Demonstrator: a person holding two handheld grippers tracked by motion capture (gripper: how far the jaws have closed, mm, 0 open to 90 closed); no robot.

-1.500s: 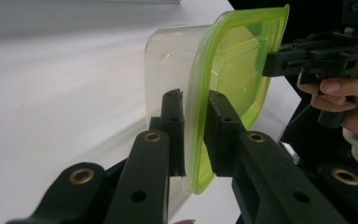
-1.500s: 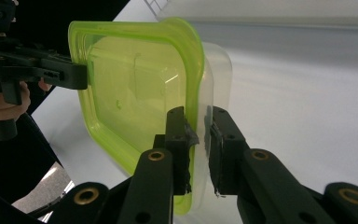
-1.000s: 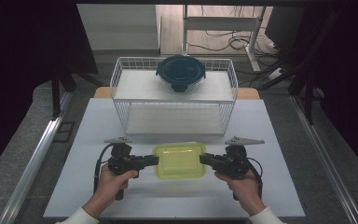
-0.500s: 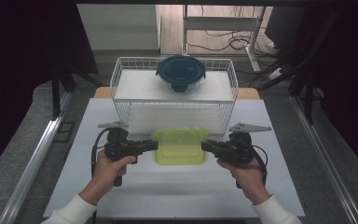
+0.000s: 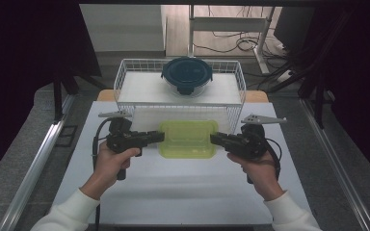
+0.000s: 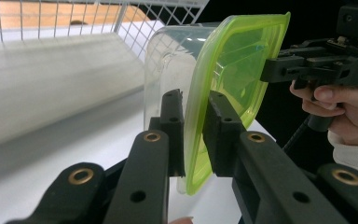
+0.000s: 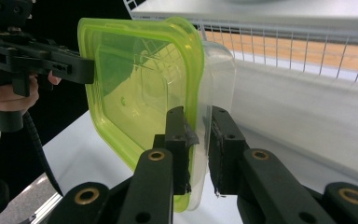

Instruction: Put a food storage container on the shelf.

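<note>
Grippers flank our clear container with a green lid (image 5: pixel 188 138) over the white table (image 5: pixel 173 192), just before the wire rack (image 5: pixel 125 86): our left gripper (image 5: pixel 158 137) pinches its left rim, our right gripper (image 5: pixel 216 139) its right rim, jaws nearly closed on the lid edge

The round container (image 5: pixel 187 76) hides part of the wire rack (image 5: pixel 125 72) behind it.

Translucent green plastic lid (image 6: pixel 233 65) looks glossy on a clear plastic container (image 6: pixel 168 60); white wire rack (image 5: pixel 125 77) is coated metal; black jaws look matt; counter (image 5: pixel 183 187) smooth white.
</note>
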